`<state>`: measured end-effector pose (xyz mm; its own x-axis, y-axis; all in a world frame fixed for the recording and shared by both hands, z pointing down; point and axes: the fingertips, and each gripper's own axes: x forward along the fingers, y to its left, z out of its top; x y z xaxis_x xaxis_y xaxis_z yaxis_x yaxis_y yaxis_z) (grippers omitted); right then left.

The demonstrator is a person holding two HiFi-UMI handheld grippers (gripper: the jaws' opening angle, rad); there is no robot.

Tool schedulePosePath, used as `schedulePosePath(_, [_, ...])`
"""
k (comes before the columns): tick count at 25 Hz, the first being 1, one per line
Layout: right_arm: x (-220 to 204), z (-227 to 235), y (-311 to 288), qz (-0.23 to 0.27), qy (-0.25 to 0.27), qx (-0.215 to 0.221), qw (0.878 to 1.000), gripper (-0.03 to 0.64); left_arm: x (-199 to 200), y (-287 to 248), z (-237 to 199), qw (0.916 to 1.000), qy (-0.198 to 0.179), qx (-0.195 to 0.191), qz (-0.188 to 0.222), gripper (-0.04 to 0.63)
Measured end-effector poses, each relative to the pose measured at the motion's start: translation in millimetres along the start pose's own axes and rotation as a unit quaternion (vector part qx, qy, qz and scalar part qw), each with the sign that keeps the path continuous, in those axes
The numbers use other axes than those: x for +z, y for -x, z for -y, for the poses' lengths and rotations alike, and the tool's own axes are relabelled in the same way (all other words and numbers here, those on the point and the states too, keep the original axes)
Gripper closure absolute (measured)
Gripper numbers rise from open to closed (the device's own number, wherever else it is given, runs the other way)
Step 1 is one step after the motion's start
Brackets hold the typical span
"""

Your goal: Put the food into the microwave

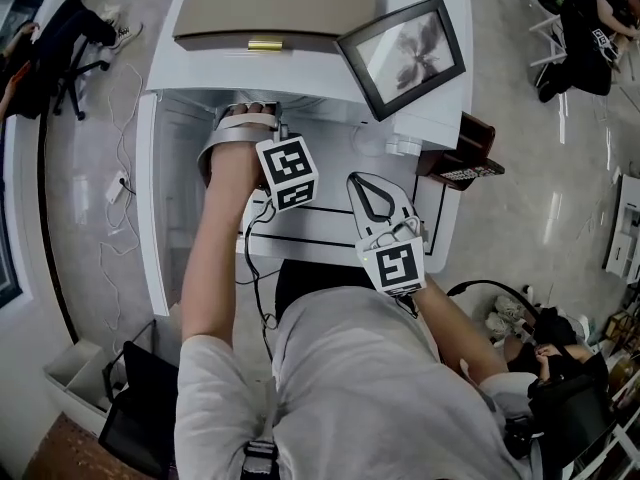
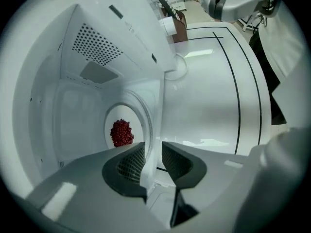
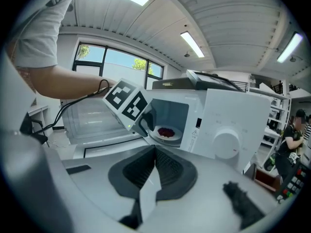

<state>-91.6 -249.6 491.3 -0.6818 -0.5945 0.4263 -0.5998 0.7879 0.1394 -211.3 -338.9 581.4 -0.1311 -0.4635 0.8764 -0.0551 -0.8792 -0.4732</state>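
Red food [image 2: 121, 132], berries maybe, sits inside the microwave [image 3: 223, 120] just ahead of the left hand-held gripper [image 2: 153, 148], jaws apart, empty; right hand-held gripper [image 3: 154, 153], closed, hangs farther back.

microwave [image 3: 223, 125] 1 | plate [image 3: 177, 136] 1 | food [image 3: 165, 131] 1 | hand-held grippers [image 2: 153, 147] [image 3: 154, 150] 2

Head view is looking steeply down onto the microwave [image 1: 280, 8]. Left gripper view is sitting close at its opening, facing in. Right gripper view is facing it from farther out front; both are catching the red food [image 2: 121, 132] [image 3: 166, 131] inside.
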Motion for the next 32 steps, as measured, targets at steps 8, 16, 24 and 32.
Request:
schedulePosePath(8, [10.7,-11.1,21.8,0.026,0.012,0.011,1.0,0.606,9.3,36.2,24.4,0.9976,0.024,0.064,0.004,0.586])
schedulePosePath(16, [26.3,-25.7,54.7,0.059,0.021,0.018,0.998,0.606,20.3,87.1,50.7,0.9935,0.032,0.109,0.003,0.586])
schedulePosePath(24, [28.5,-37.0,85.9,0.073,0.027,0.015,0.997,0.606,40.8,134.8,82.4,0.9879,0.033,0.151,0.007,0.586])
schedulePosePath(32, [32.0,-46.5,112.0,0.09,0.028,0.009,0.996,0.606,66.5,164.7,116.6,0.9874,0.04,0.152,0.021,0.586])
